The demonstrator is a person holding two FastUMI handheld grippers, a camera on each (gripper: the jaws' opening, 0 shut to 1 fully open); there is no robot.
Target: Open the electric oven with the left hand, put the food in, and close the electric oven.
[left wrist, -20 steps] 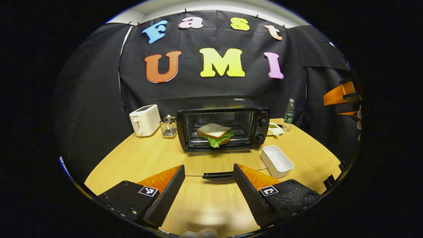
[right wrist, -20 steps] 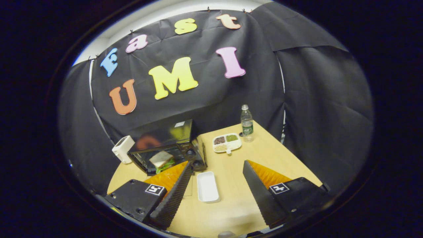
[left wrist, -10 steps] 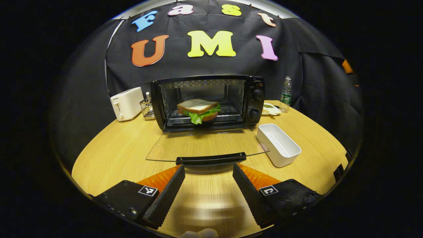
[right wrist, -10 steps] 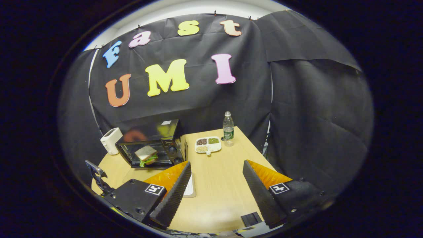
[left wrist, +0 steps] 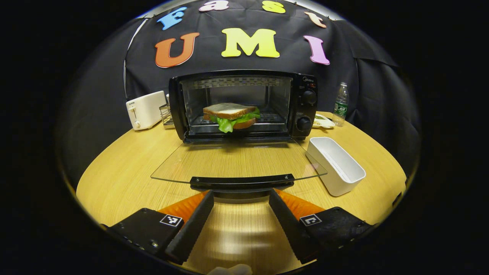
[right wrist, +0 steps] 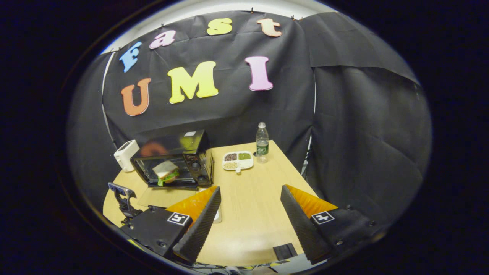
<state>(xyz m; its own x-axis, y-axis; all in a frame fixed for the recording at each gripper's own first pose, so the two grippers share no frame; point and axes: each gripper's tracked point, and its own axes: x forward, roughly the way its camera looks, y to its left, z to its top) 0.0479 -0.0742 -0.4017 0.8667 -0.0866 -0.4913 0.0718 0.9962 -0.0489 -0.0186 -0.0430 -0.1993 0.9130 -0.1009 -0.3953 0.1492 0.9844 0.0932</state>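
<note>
On oven rack: sandwich (left wrist: 230, 115) already placed
Glass door (left wrist: 237, 162): down, unclosed
Left hand-held gripper (left wrist: 240, 198): released, at handle (left wrist: 242, 181)

Your right gripper's left finger (right wrist: 198, 221) hides most of the white tray (right wrist: 216, 216) (the bottle (right wrist: 262, 142) label's too small).

Left gripper (left wrist: 240, 214) and right gripper (right wrist: 248, 214) both gape.

Black oven (left wrist: 244, 105) door (left wrist: 238, 162) open flat; sandwich (left wrist: 230, 115) on rack.
</note>
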